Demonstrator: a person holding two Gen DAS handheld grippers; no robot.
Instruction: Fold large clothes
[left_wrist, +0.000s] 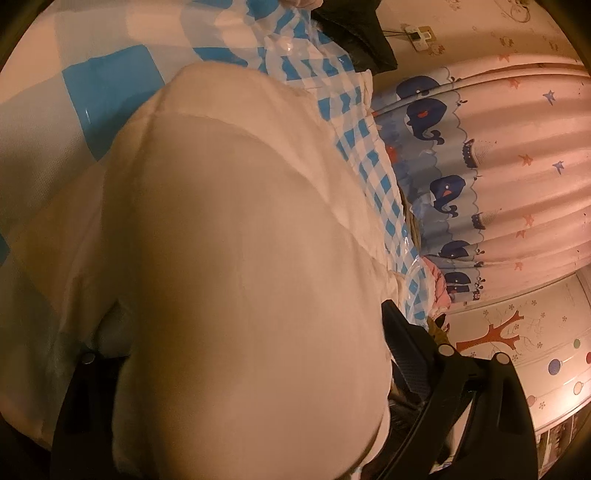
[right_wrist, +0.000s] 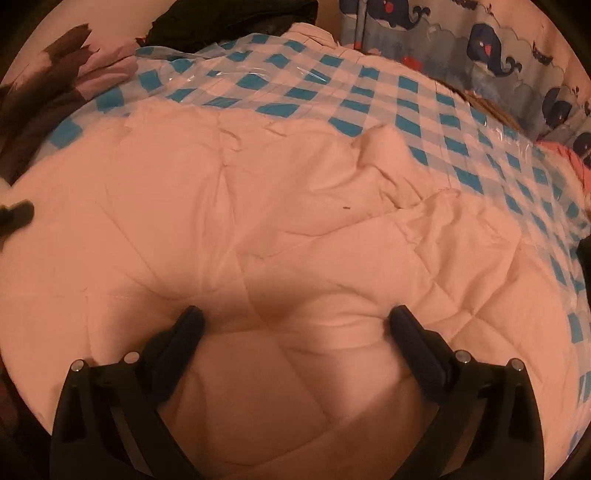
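A cream quilted cover (right_wrist: 258, 206) lies spread over a blue-and-white checked sheet (right_wrist: 369, 92). In the right wrist view my right gripper (right_wrist: 295, 314) points down at it, open wide. Both of its fingertips (right_wrist: 194, 314) rest on the cloth and nothing is pinched between them. In the left wrist view a thick bulge of the same cover (left_wrist: 240, 240) fills the gap of my left gripper (left_wrist: 251, 317). The cloth hides most of the left finger and dimples around it. The right finger (left_wrist: 402, 332) lies against the bulge, so the jaws stand wide but shut on this fold.
A whale-print curtain (left_wrist: 480, 166) hangs past the sheet's far edge. A dark garment (right_wrist: 236, 14) and a purple-brown patterned cloth (right_wrist: 55, 74) lie at the back left. A pink cloth (left_wrist: 439, 284) sits by the curtain. A small dark object (right_wrist: 18, 214) shows at the left edge.
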